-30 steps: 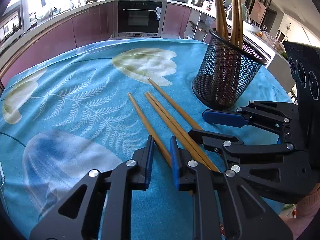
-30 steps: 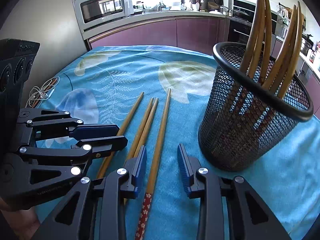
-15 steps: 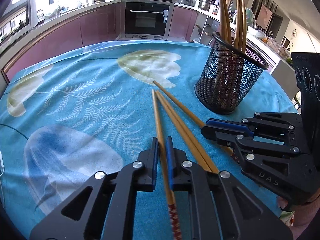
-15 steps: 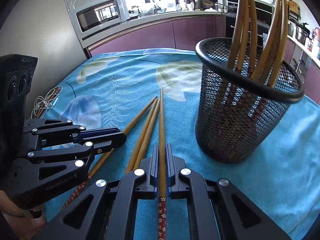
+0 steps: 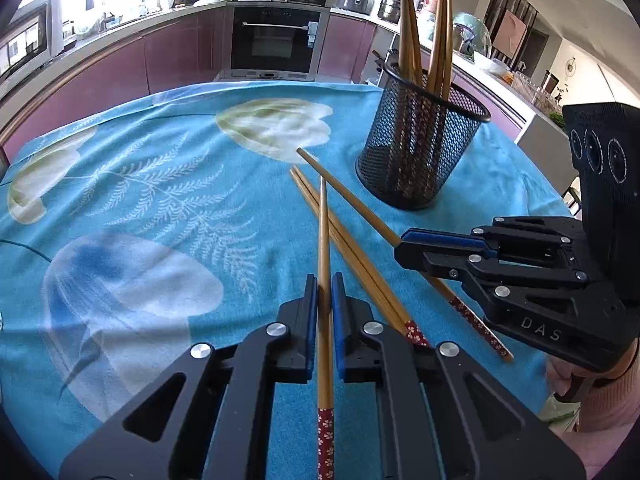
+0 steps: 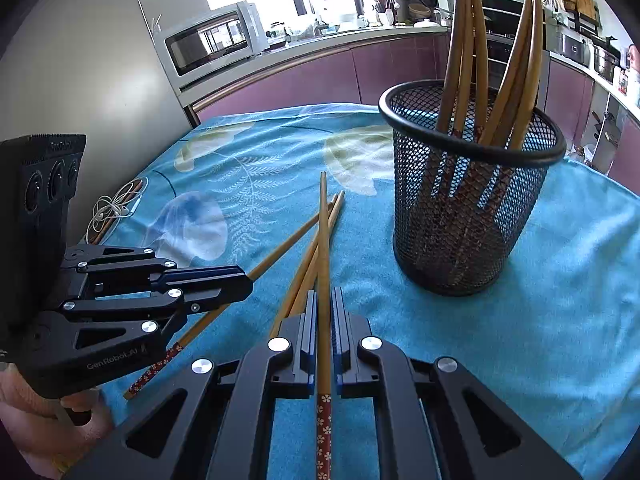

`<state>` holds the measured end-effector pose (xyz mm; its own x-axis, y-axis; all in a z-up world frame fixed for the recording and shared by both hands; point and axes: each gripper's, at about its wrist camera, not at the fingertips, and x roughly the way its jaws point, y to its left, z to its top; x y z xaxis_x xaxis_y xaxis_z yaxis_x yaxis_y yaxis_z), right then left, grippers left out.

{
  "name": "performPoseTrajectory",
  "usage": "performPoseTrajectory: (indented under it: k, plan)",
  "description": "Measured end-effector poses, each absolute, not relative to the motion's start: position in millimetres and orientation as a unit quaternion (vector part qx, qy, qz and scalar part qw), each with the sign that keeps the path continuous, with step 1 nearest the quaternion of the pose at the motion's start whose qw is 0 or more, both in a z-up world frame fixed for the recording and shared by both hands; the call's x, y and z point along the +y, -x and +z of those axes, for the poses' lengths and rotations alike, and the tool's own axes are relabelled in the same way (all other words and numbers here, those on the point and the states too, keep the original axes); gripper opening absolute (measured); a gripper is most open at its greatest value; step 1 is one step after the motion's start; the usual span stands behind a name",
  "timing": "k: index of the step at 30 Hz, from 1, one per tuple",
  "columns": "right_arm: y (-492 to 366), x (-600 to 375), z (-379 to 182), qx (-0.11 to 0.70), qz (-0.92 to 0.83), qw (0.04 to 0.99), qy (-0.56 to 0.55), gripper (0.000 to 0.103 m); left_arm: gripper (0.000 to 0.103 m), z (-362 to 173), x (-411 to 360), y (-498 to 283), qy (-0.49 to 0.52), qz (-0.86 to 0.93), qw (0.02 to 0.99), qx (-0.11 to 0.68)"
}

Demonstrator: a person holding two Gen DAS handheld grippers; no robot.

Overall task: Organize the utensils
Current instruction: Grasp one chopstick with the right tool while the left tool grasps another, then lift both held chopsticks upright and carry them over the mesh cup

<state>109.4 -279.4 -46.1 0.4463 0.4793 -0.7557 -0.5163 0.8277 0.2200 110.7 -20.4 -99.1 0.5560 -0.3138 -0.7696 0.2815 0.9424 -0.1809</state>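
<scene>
**Both grippers clamped on a chopstick each, holder waiting**

The left gripper [image 5: 325, 296] has its fingers clamped on one chopstick [image 5: 323, 240]; the right gripper [image 6: 324, 312] is likewise clamped on another chopstick [image 6: 323, 240]. Two loose chopsticks [image 5: 352, 248] lie on the blue-clothed desk [image 5: 160, 200] beneath them, near the mesh holder [image 6: 468, 216]. The risk: each stick is pinched near its patterned end, so it may pivot or slip, or snag the holder's rim or the sticks already inside.

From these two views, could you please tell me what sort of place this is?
Most likely a home kitchen: a built-in oven under a hob with pots, a microwave on the counter, and purple base cabinets curving round the cloth-covered table.
</scene>
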Motion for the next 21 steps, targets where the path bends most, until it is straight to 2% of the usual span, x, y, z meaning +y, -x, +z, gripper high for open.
performPoseTrajectory:
  k: [12, 21]
  plan:
    - [-114.9, -269.8, -57.3, 0.453, 0.288, 0.842, 0.044, 0.008, 0.009, -106.6, -26.7, -119.7, -0.012, -0.163, 0.878, 0.449]
    - [-111.6, -276.7, -47.4, 0.436, 0.293, 0.850, 0.031, 0.006, 0.008, -105.6, -23.5, -124.1, 0.008, -0.159, 0.879, 0.450]
